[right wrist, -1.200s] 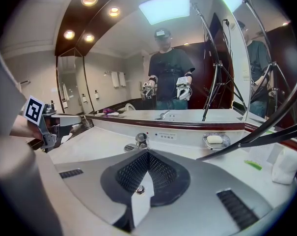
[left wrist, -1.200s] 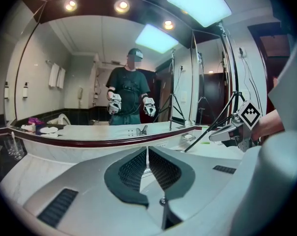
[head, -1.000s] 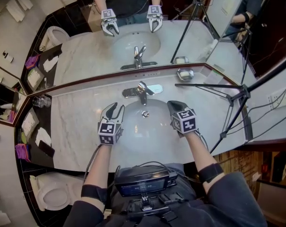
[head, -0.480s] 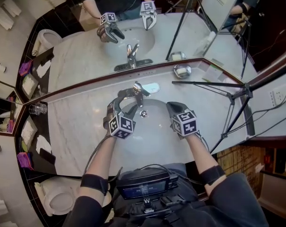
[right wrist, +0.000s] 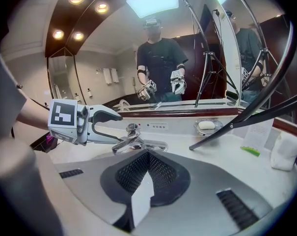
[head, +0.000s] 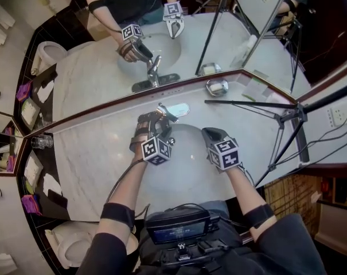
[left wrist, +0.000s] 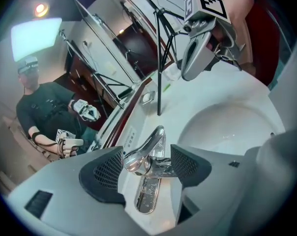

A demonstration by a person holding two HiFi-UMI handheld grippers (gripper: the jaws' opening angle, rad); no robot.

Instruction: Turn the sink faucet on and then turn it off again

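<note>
At the rear rim of the sink point(head: 182, 176), left gripper point(head: 152, 120) fingers, just spread wide, flank the faucet point(left wrist: 149, 154); right gripper point(head: 212, 134) fingers are pressed together, well apart.

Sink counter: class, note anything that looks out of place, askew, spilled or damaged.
A black tripod leg reaches across the marble counter, its tip near the soap dish. That is odd gear for a bathroom. Nothing looks spilled or damaged.

Right claw point(right wrist: 147, 154) closed, faucet point(right wrist: 132, 140) beyond
</note>
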